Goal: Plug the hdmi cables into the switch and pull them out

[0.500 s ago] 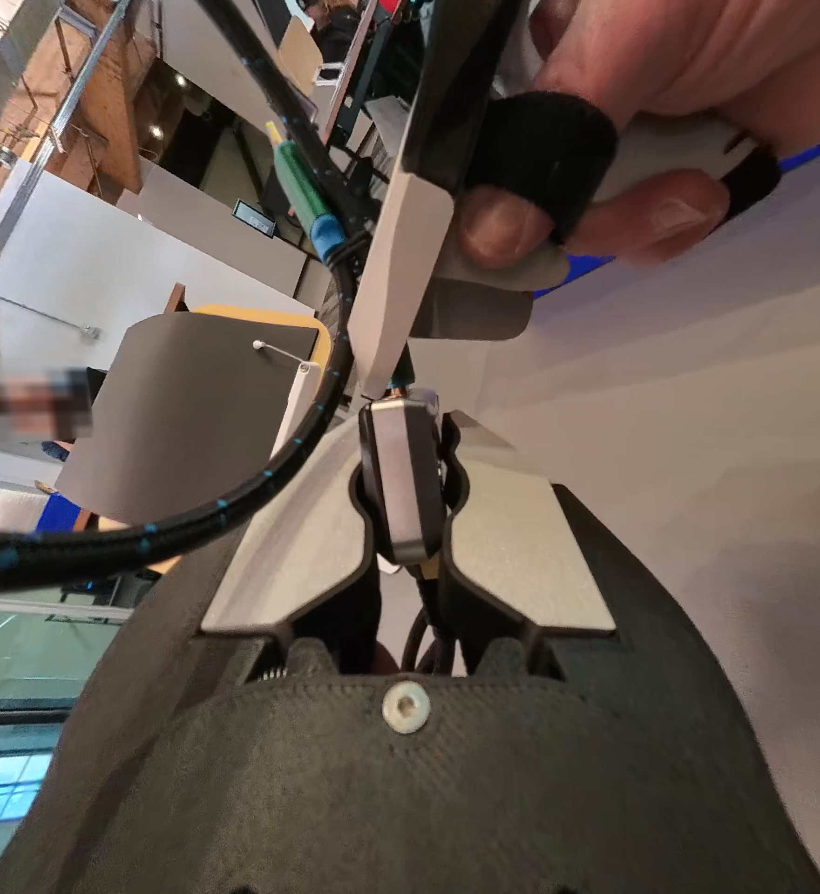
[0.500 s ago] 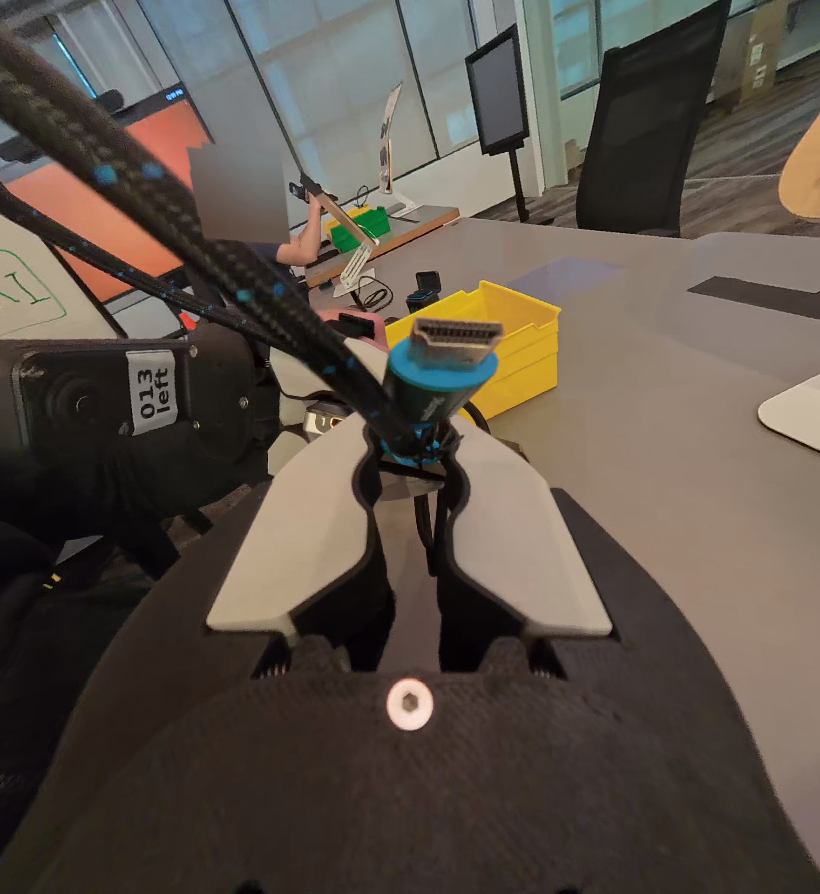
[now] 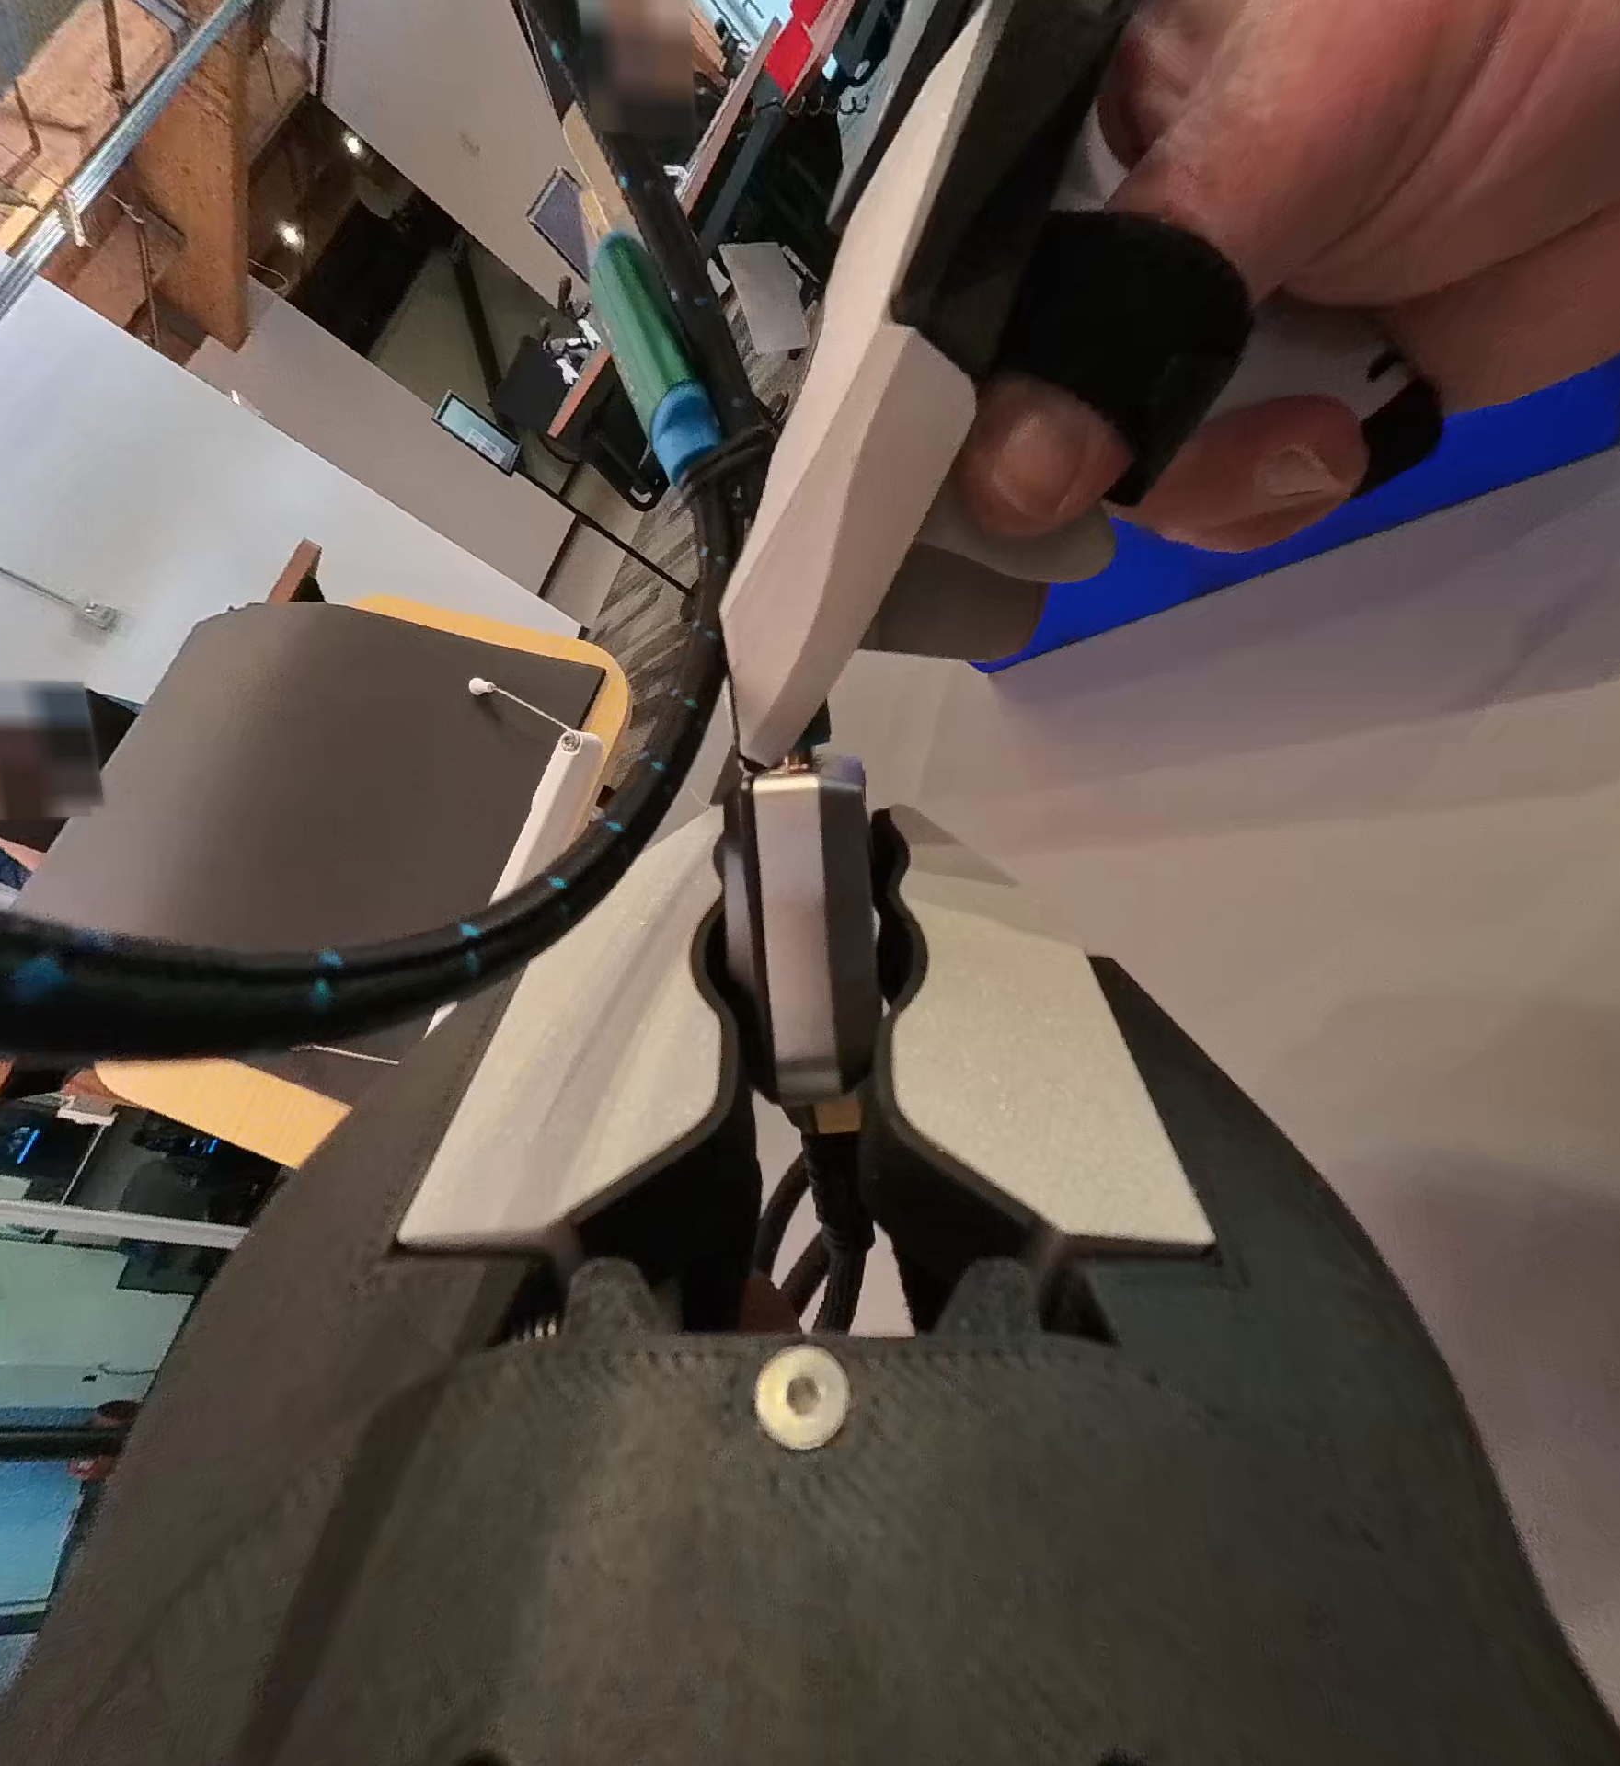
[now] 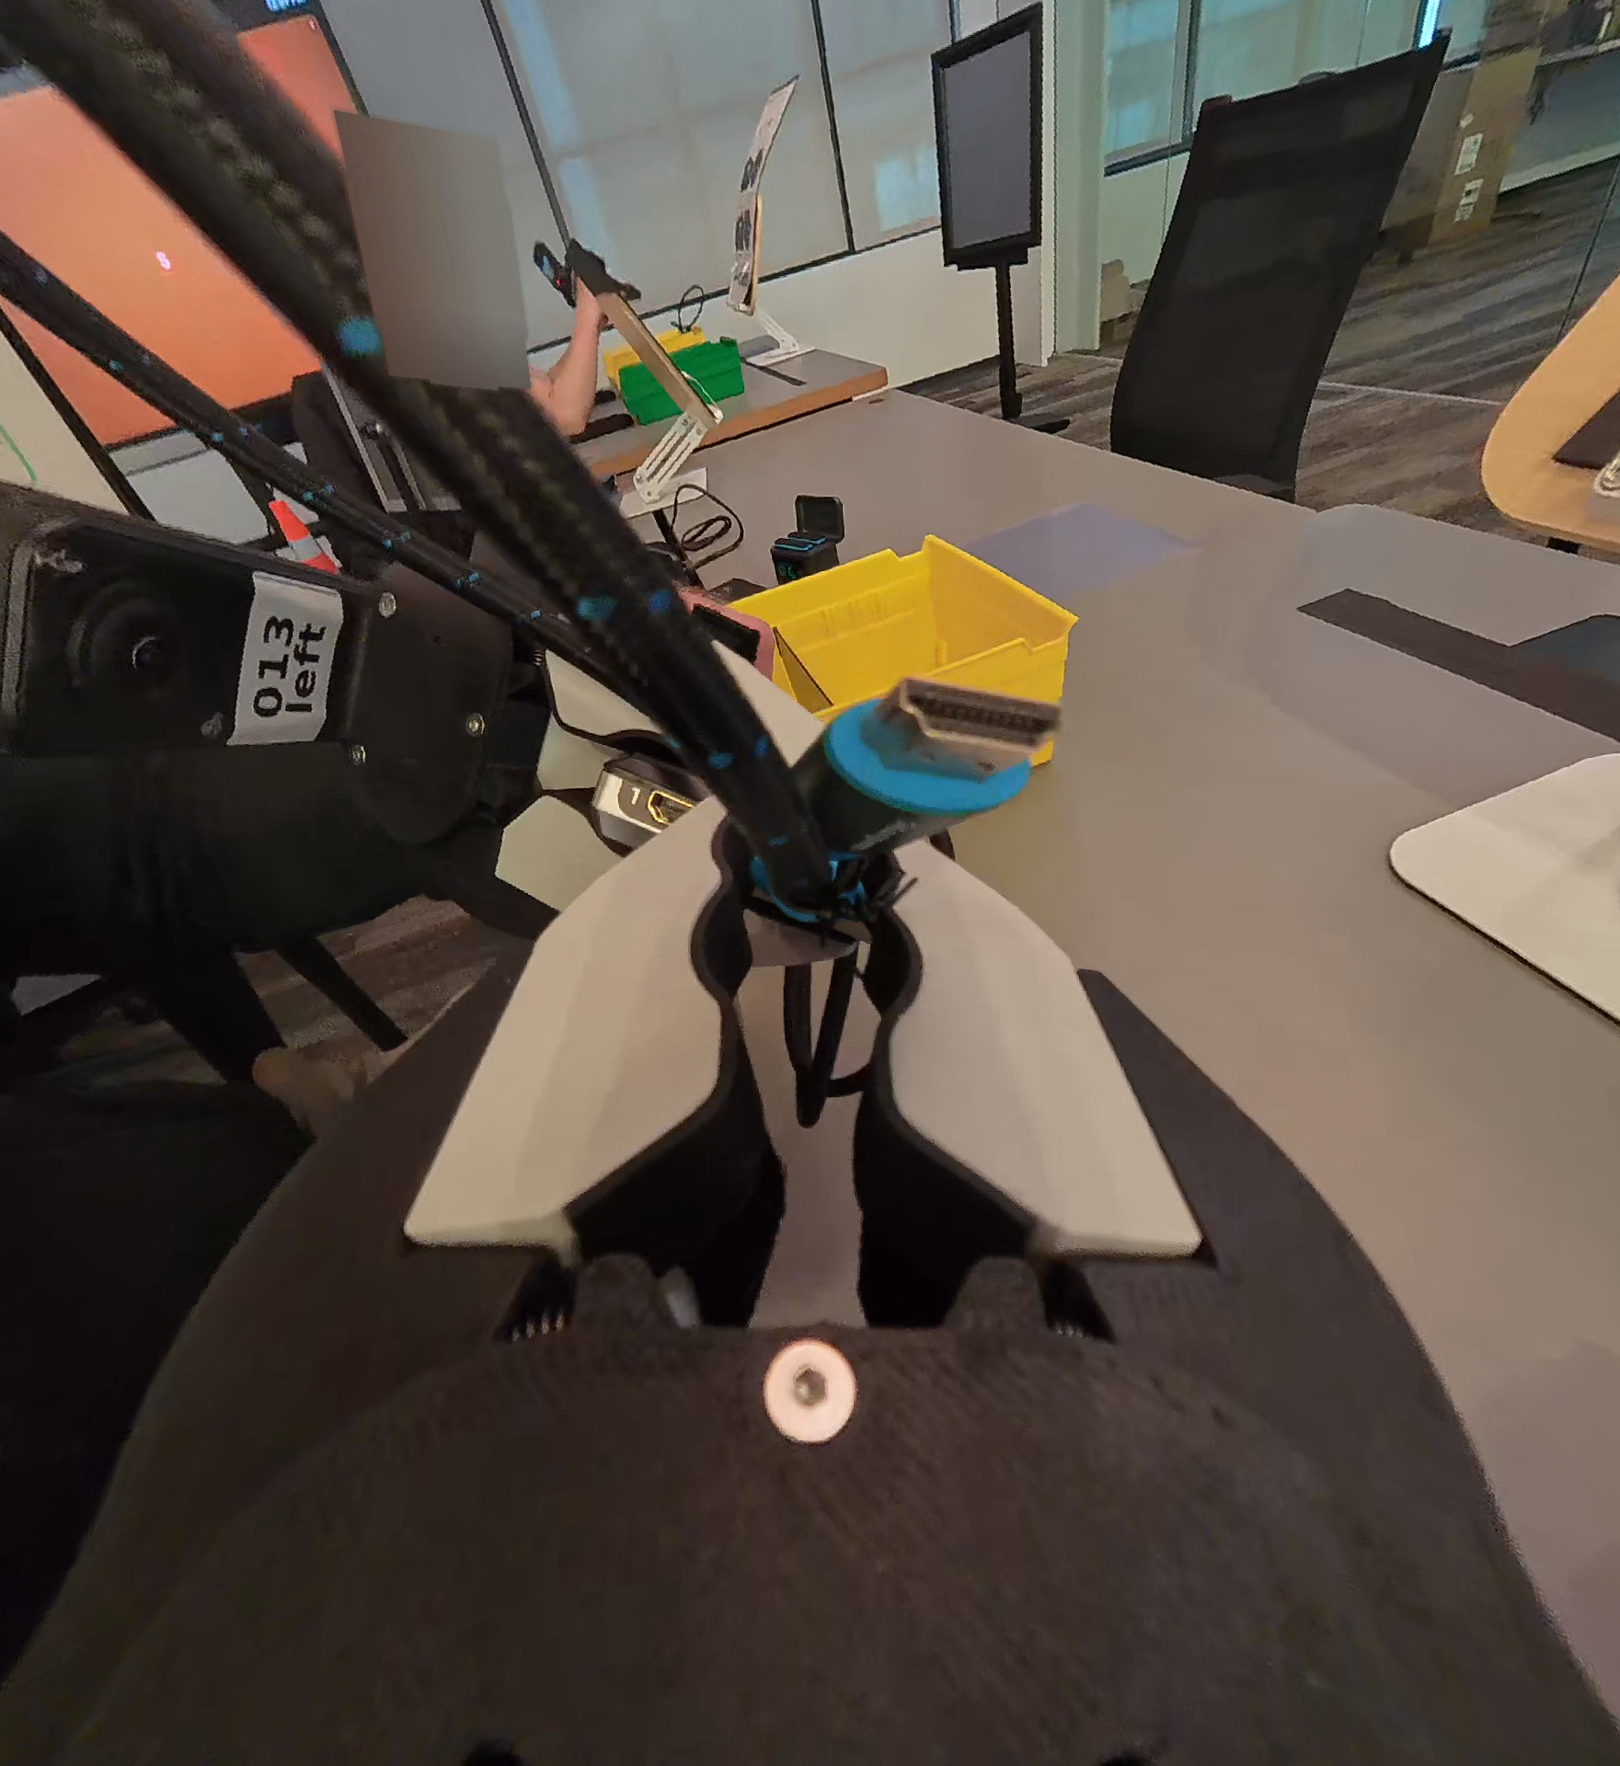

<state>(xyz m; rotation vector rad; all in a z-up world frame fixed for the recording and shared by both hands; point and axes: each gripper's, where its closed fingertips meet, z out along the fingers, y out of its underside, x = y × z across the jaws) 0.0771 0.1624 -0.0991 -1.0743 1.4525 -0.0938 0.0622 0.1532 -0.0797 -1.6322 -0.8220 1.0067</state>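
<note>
Tilted rightward since the earlier frame, HDMI plug (image 4: 968,731) points away from switch (image 4: 638,801).
Right gripper (image 4: 810,922) clamps the cable's collar; left gripper (image 3: 801,941) clamps the switch; insertion needs realignment.

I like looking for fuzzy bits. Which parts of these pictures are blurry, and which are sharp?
Left wrist view: the braided cable smears at the left edge, while the switch stays sharp. Right wrist view: the near cables are soft, the HDMI plug is crisp, and straight edges bend from the wide lens.
</note>
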